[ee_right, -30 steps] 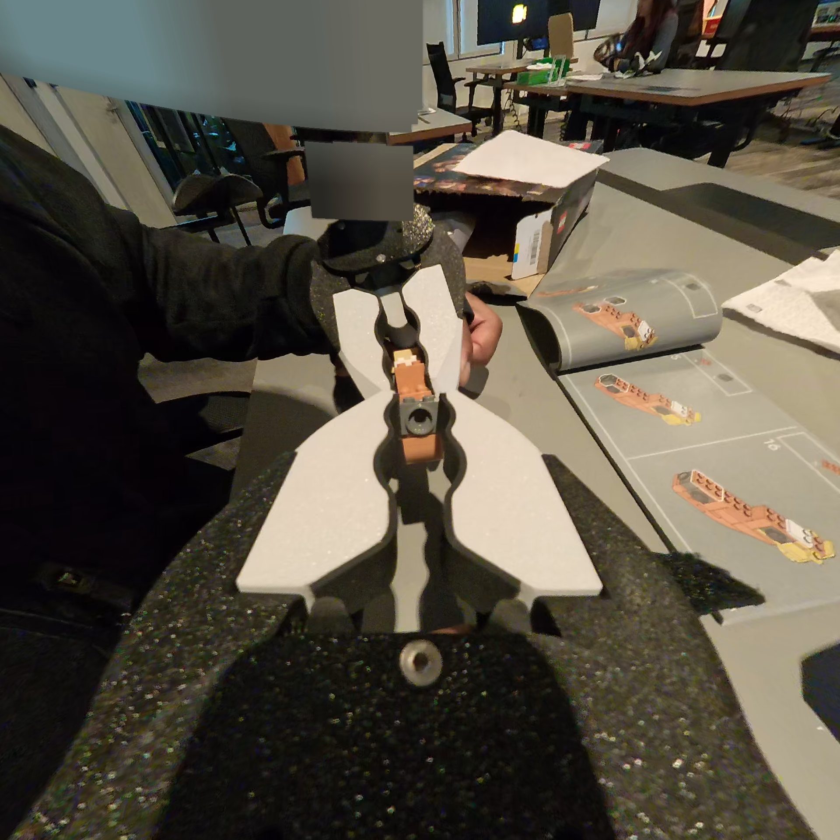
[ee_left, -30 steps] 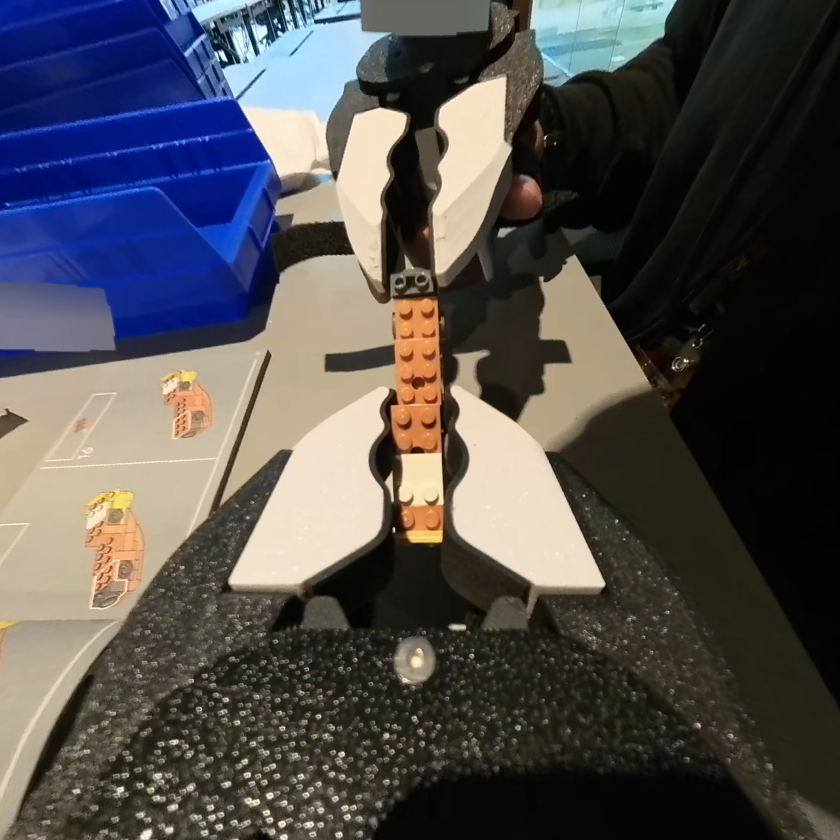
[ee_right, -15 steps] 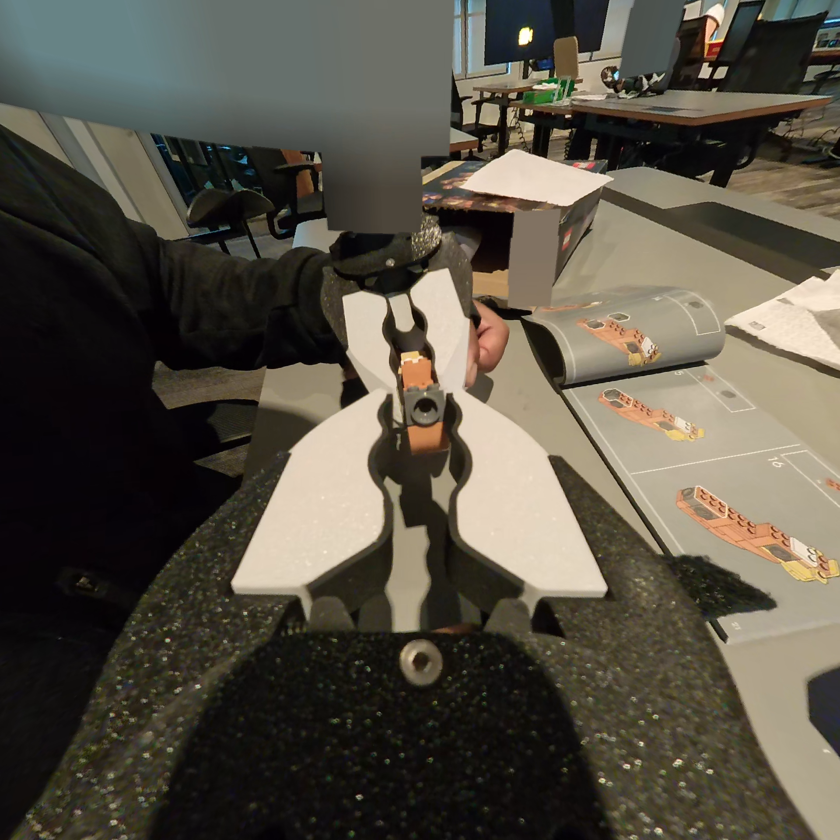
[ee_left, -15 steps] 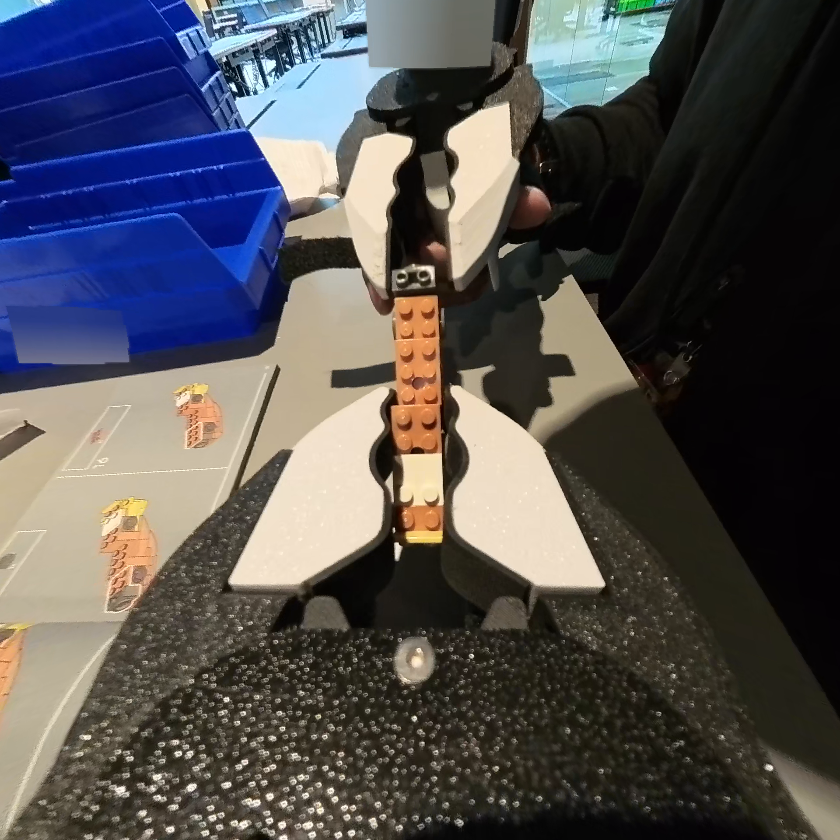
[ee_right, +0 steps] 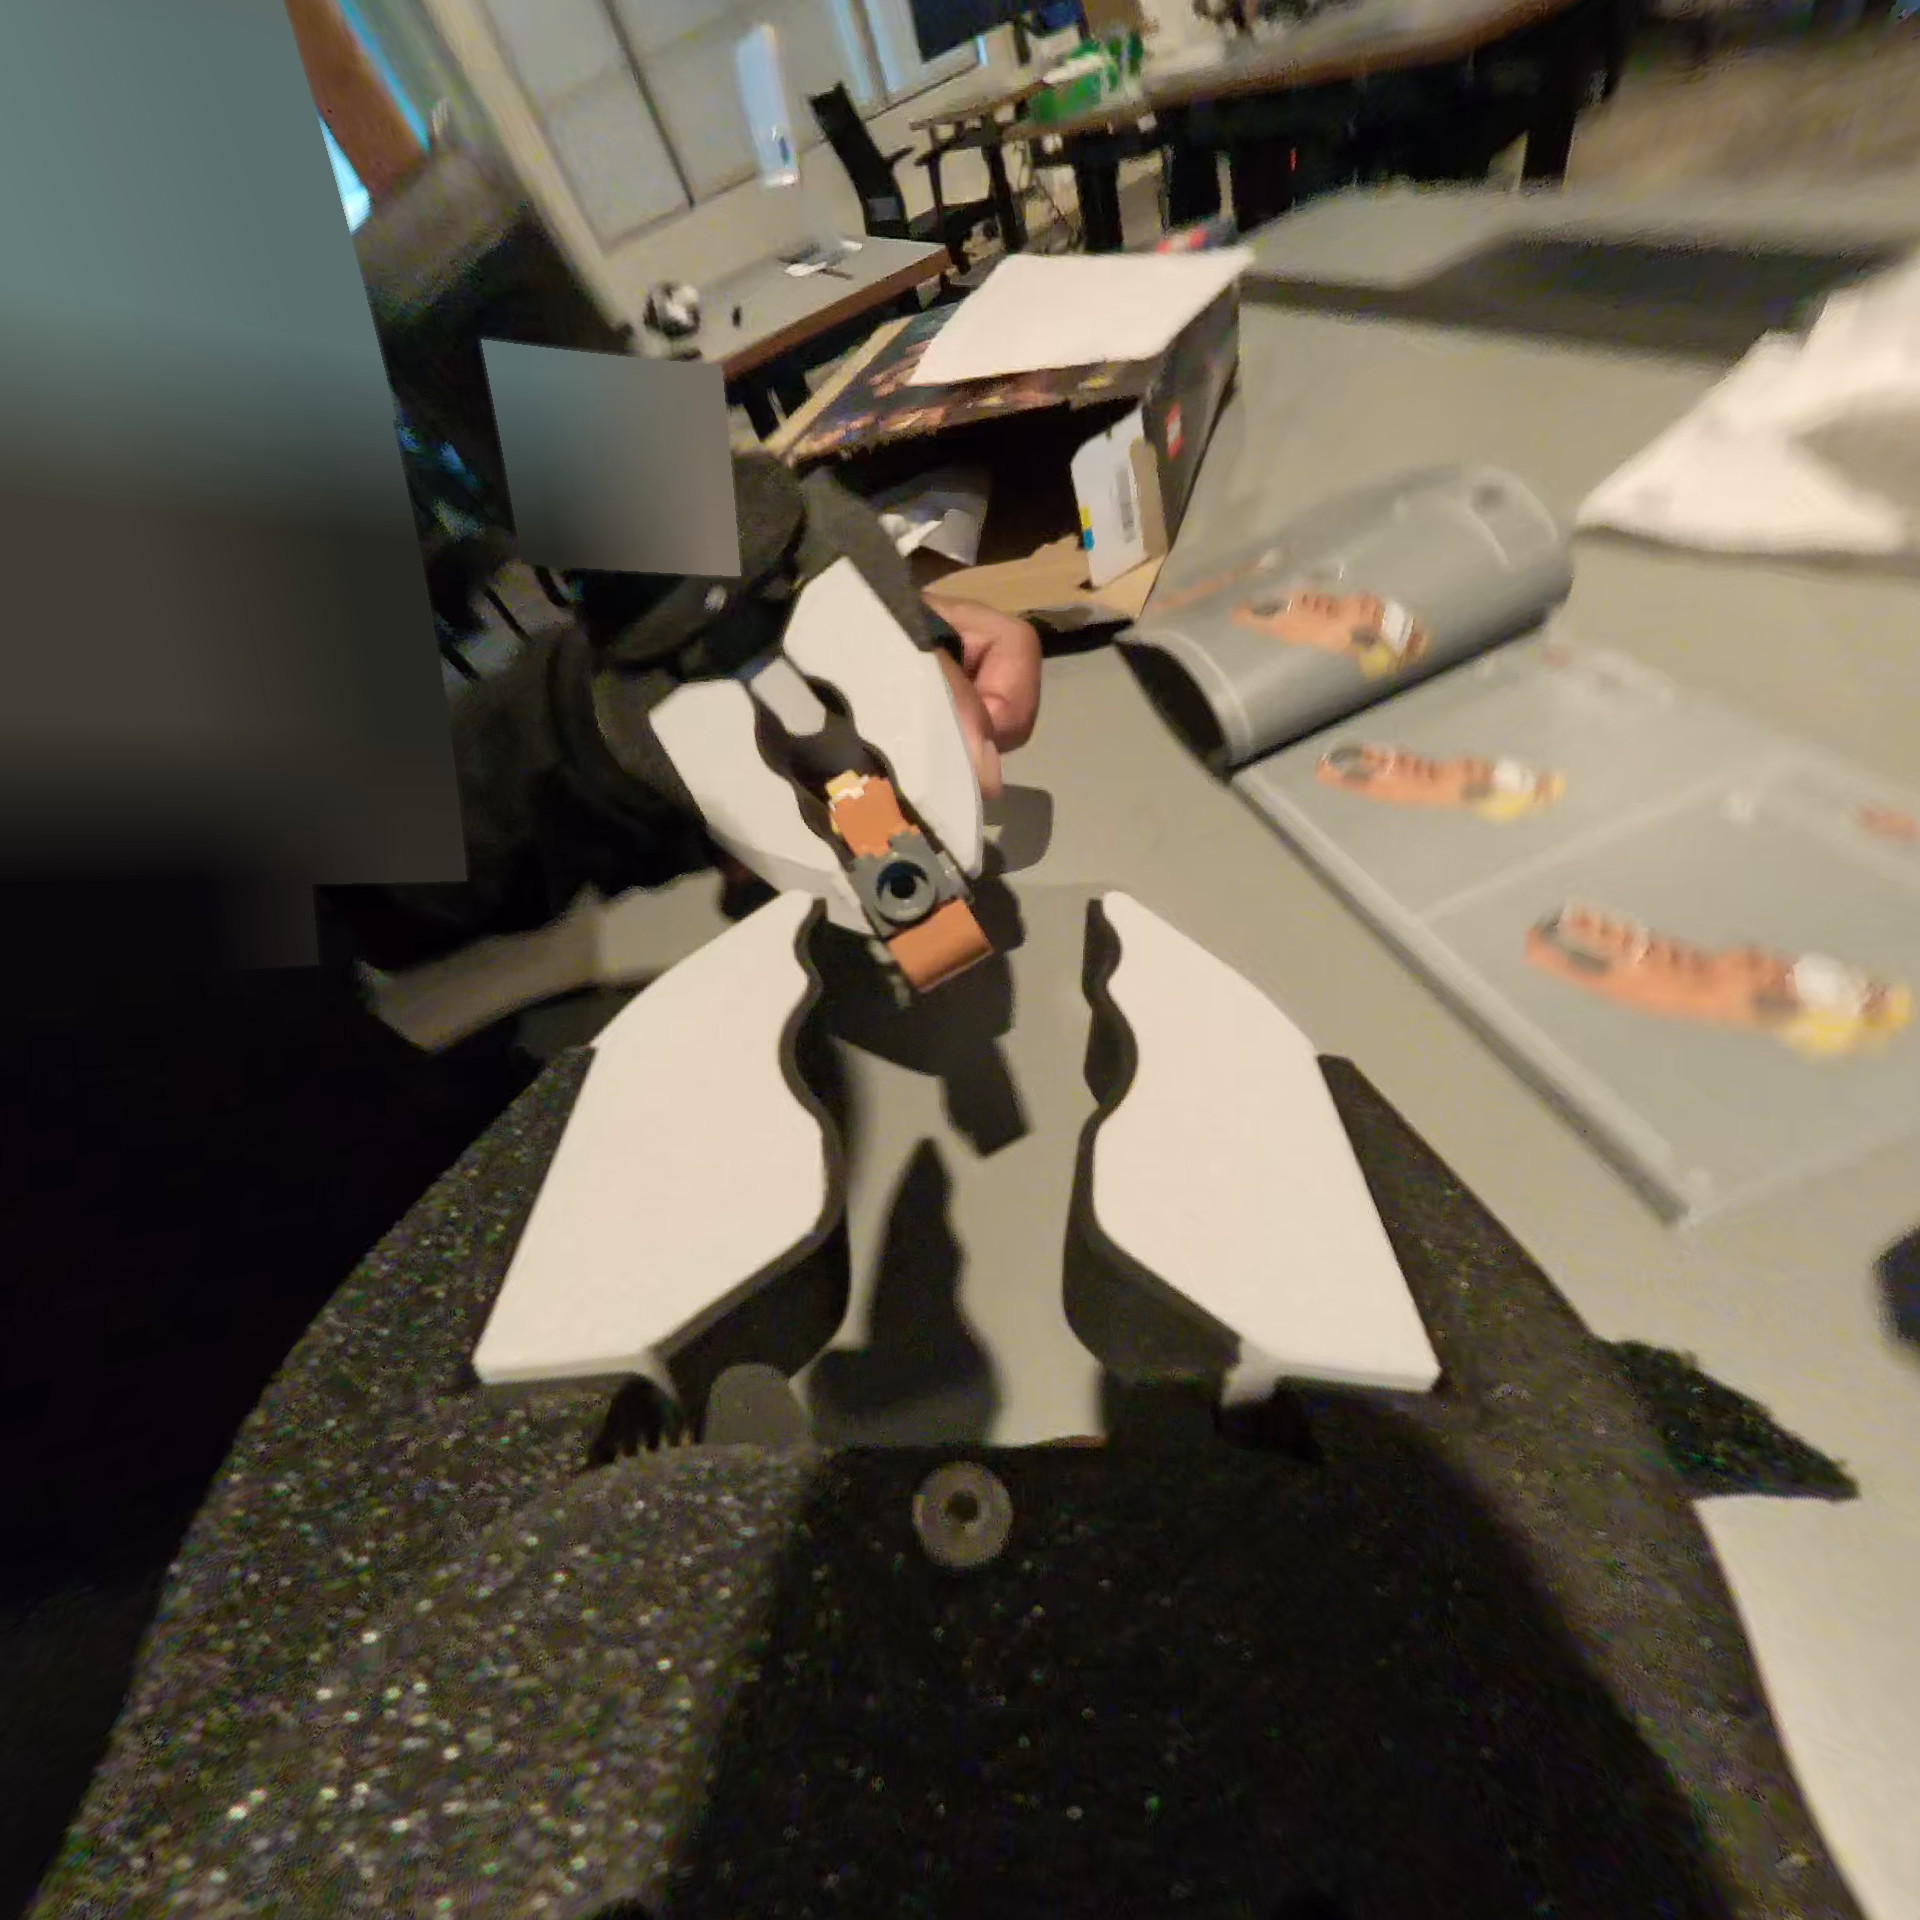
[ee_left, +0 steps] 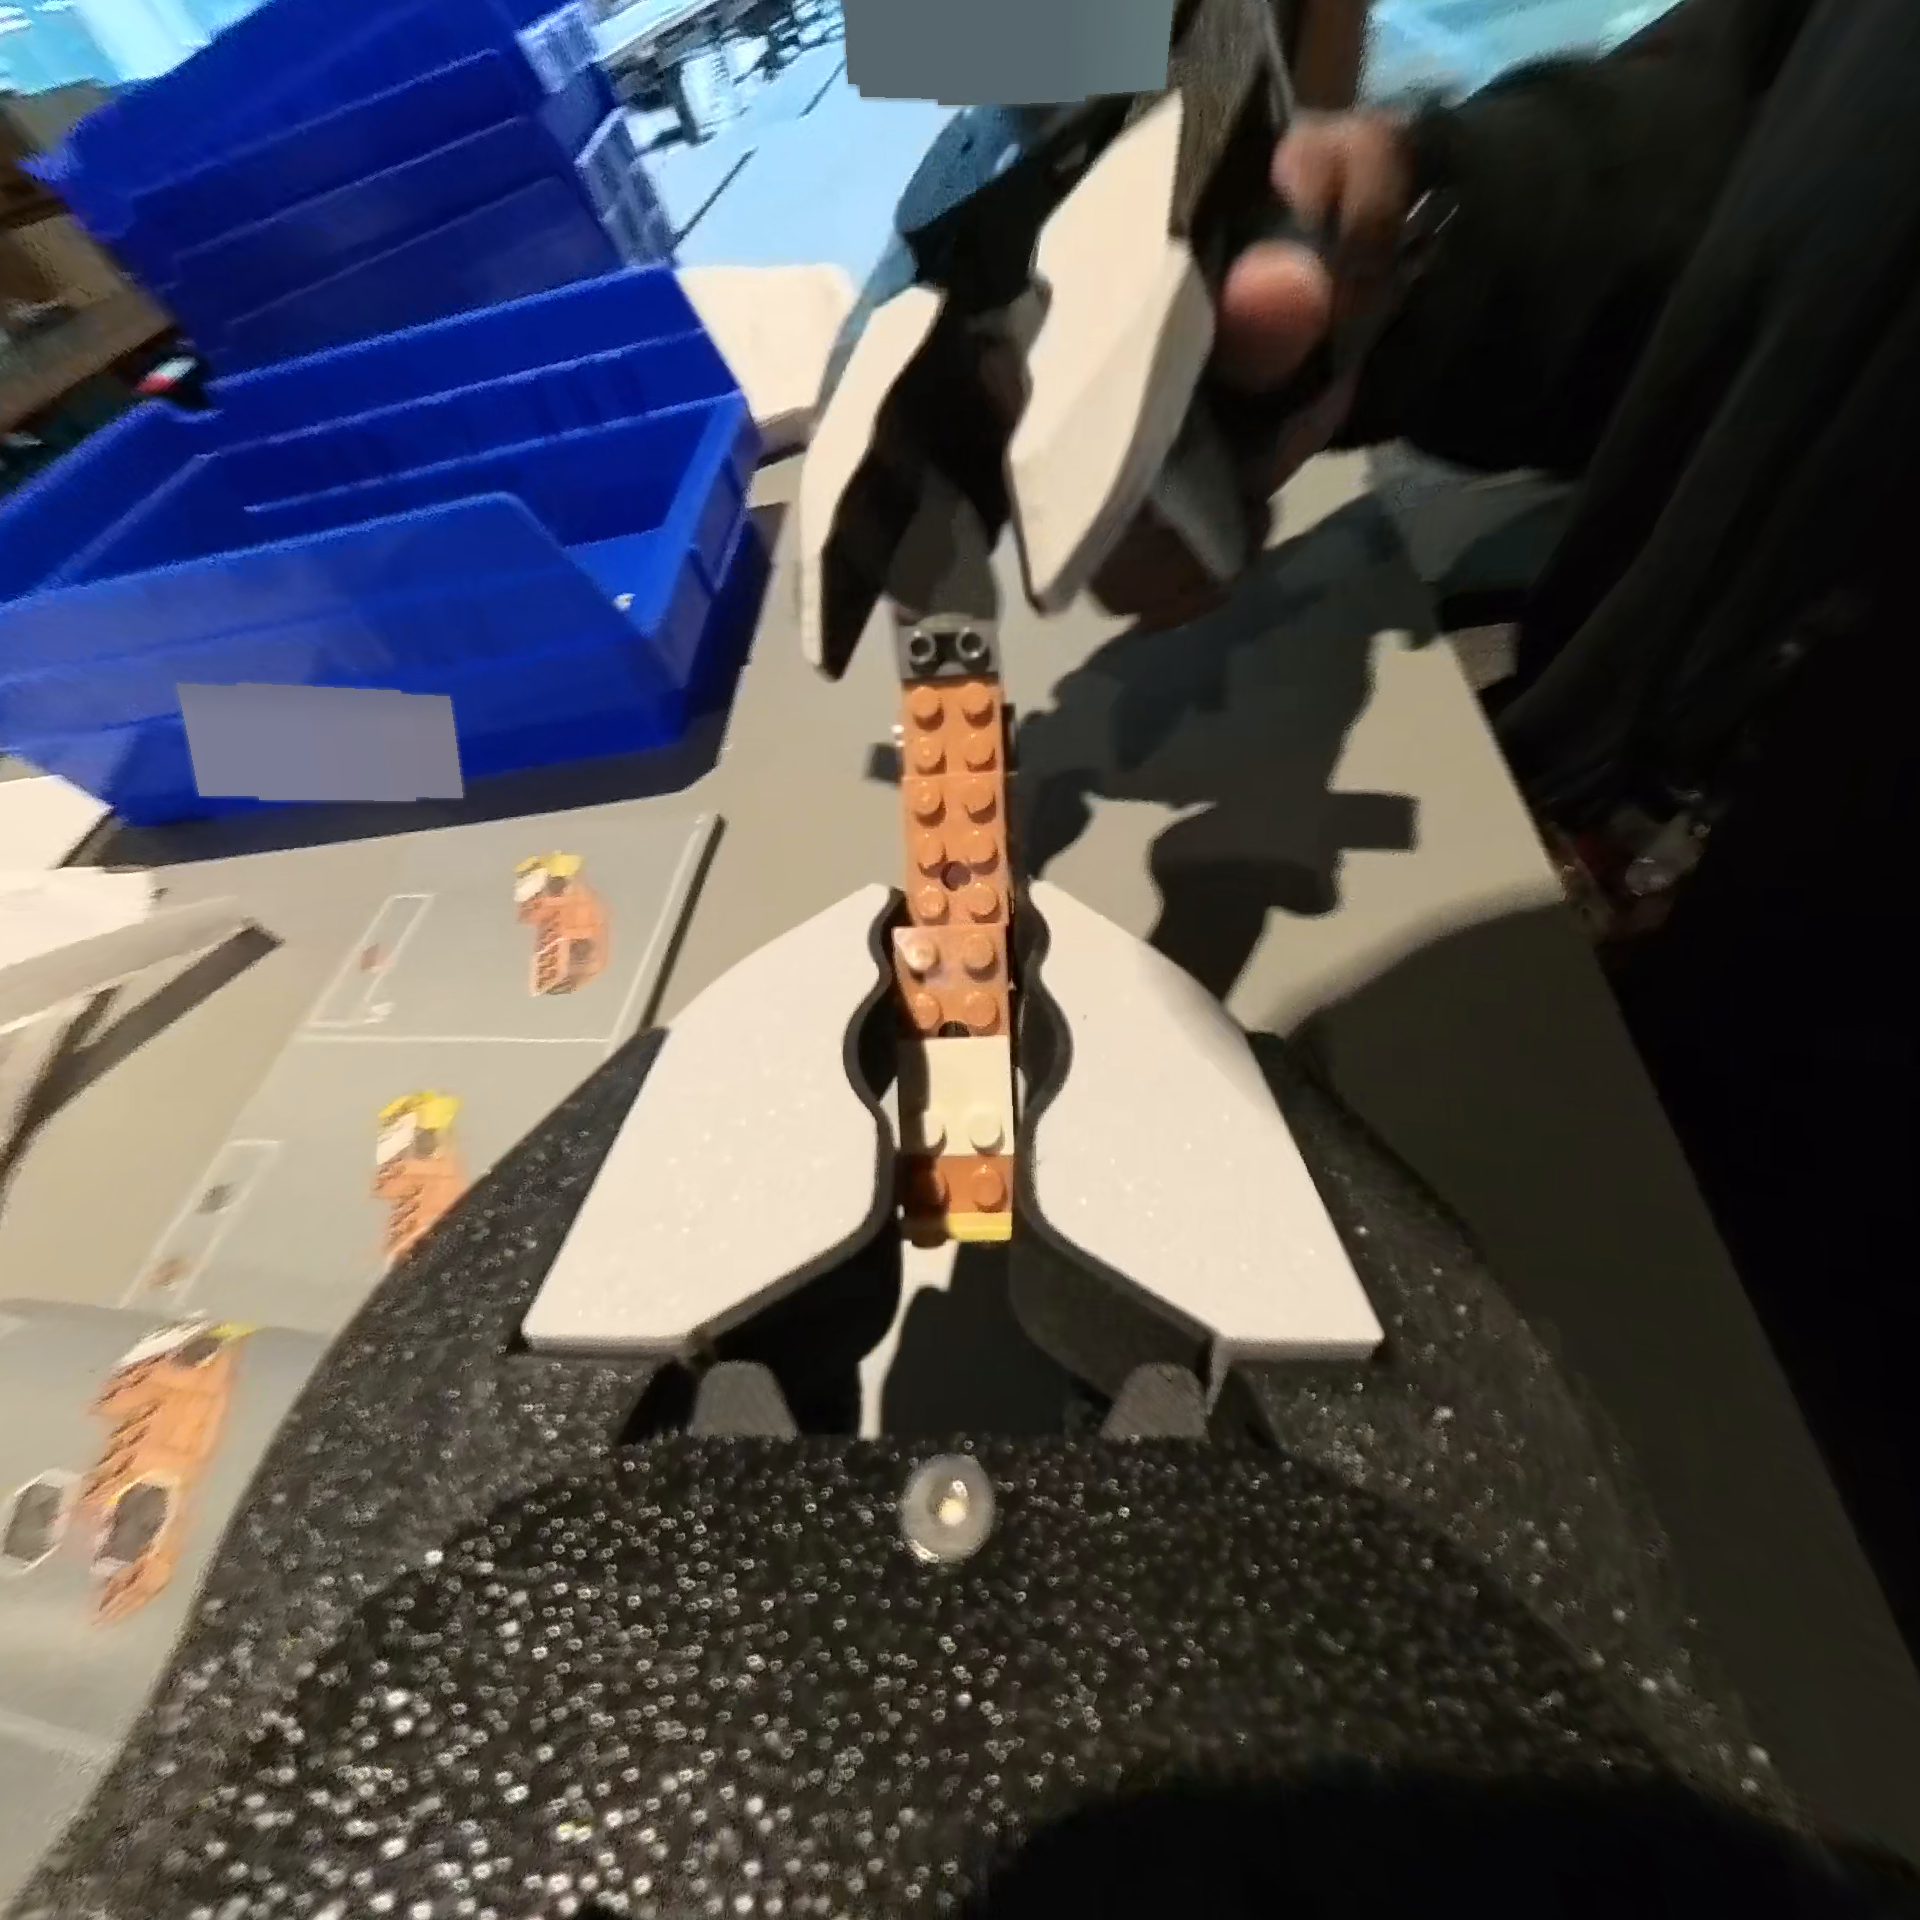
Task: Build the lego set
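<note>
My left gripper (ee_left: pixel 961 904) is shut on a long orange lego build (ee_left: pixel 956 831) with a white and yellow rear end, held above the grey table (ee_left: pixel 1195 727). A small dark grey piece (ee_left: pixel 948 649) sits on the build's far tip. In the right wrist view the grey piece (ee_right: pixel 902 888) shows a round hole, with the orange build (ee_right: pixel 935 940) under it. My right gripper (ee_right: pixel 951 914) is open, its fingertips on either side of that tip without touching it. The right gripper also shows in the left wrist view (ee_left: pixel 940 623), and the left gripper in the right wrist view (ee_right: pixel 899 842).
Blue storage bins (ee_left: pixel 364 499) stand at the left. An open instruction booklet (ee_right: pixel 1558 883) lies on the table, also in the left wrist view (ee_left: pixel 416 1039). An open lego box (ee_right: pixel 1091 436) and white paper (ee_right: pixel 1766 468) lie farther back. The person's dark sleeve (ee_left: pixel 1714 520) is at the right. One gripper's finger ends stand about 5 cm off the other's.
My right gripper has opened and let go of the grey piece, which stays on the tip of the build. Both grippers have tilted, and the left gripper still holds the build.
</note>
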Demonstrator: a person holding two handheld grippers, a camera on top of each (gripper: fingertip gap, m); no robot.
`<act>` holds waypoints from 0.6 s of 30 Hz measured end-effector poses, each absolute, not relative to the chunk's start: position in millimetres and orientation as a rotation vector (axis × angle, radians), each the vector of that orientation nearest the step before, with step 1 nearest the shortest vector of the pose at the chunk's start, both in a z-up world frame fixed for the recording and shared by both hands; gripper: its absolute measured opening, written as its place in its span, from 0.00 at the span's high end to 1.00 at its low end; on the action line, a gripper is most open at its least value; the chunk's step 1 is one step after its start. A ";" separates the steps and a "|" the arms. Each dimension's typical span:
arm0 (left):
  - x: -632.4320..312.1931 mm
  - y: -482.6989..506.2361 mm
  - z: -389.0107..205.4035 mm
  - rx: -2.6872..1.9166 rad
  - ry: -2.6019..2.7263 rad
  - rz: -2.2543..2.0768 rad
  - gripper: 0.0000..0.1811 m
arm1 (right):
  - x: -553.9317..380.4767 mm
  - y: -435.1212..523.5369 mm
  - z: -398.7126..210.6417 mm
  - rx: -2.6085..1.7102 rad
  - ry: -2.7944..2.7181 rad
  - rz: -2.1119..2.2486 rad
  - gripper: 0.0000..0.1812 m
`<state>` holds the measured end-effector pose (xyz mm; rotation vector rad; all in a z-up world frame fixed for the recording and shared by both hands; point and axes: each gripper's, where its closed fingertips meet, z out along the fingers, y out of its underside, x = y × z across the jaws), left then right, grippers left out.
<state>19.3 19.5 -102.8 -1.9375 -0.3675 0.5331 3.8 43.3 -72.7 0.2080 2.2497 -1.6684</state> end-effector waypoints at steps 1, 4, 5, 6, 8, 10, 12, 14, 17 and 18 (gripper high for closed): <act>19.3 20.9 -102.5 -1.943 -0.382 0.563 0.90 | 3.0 46.3 -70.5 0.273 2.220 -1.630 0.74; 18.9 25.6 -103.7 -1.948 -0.427 0.653 0.90 | 2.3 53.9 -68.8 0.412 2.167 -1.494 0.70; 18.5 27.2 -104.0 -1.942 -0.445 0.677 0.90 | 3.5 55.9 -71.2 0.440 2.164 -1.434 0.68; 17.6 28.6 -104.1 -1.933 -0.467 0.702 0.90 | 5.0 57.5 -74.1 0.462 2.161 -1.377 0.67; 15.7 30.9 -104.6 -1.915 -0.506 0.743 0.90 | 5.2 59.5 -80.7 0.505 2.165 -1.291 0.64; 14.0 32.0 -106.3 -1.907 -0.543 0.781 0.90 | 4.1 60.0 -85.4 0.535 2.168 -1.235 0.63; 12.9 32.4 -107.9 -1.904 -0.569 0.817 0.90 | 3.7 59.4 -88.8 0.543 2.181 -1.196 0.63; 12.4 32.8 -108.7 -1.903 -0.582 0.850 0.90 | 4.5 57.8 -89.4 0.547 2.180 -1.170 0.64; 10.6 31.7 -108.3 -1.899 -0.589 0.925 0.90 | 4.3 55.4 -88.1 0.551 2.181 -1.145 0.64; 9.7 31.1 -108.3 -1.897 -0.592 0.952 0.90 | 3.1 55.2 -88.4 0.548 2.198 -1.138 0.64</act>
